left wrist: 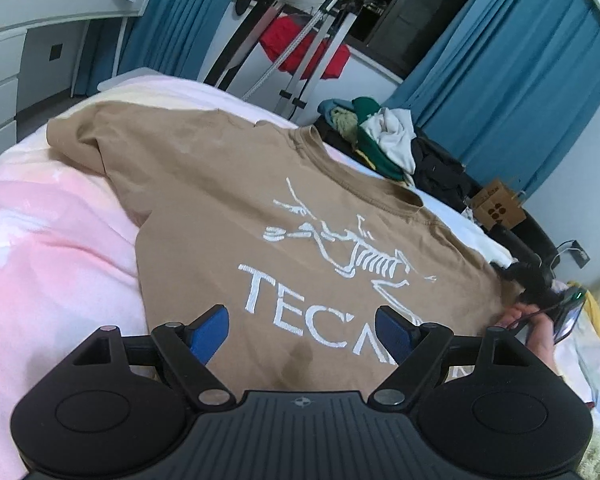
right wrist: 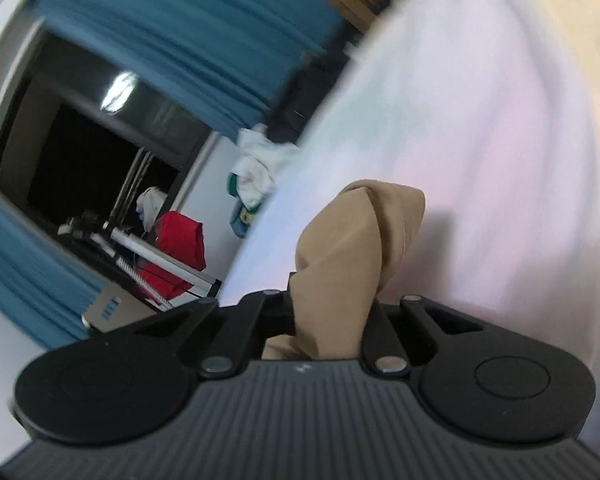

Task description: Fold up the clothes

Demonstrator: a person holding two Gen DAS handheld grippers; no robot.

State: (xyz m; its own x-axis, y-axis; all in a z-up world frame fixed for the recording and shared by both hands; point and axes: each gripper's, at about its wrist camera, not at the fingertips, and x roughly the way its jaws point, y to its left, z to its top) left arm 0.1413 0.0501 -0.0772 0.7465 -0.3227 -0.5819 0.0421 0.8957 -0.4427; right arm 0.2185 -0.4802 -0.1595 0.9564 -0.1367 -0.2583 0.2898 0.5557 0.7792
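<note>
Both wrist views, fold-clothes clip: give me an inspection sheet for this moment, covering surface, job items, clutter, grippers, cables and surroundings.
Surface: bed with pink and white cover.
Job's things: tan T-shirt lying flat, white print facing up; one edge bunched in the right gripper.
Clutter: clothes pile beyond the bed; cardboard box.
Grippers: left gripper open over the shirt's lower part, holding nothing; right gripper shut on tan fabric, its view motion-blurred.
Cables: thin cable near a wall socket.
Surroundings: blue curtains, drying rack with a red garment, white drawers.
</note>
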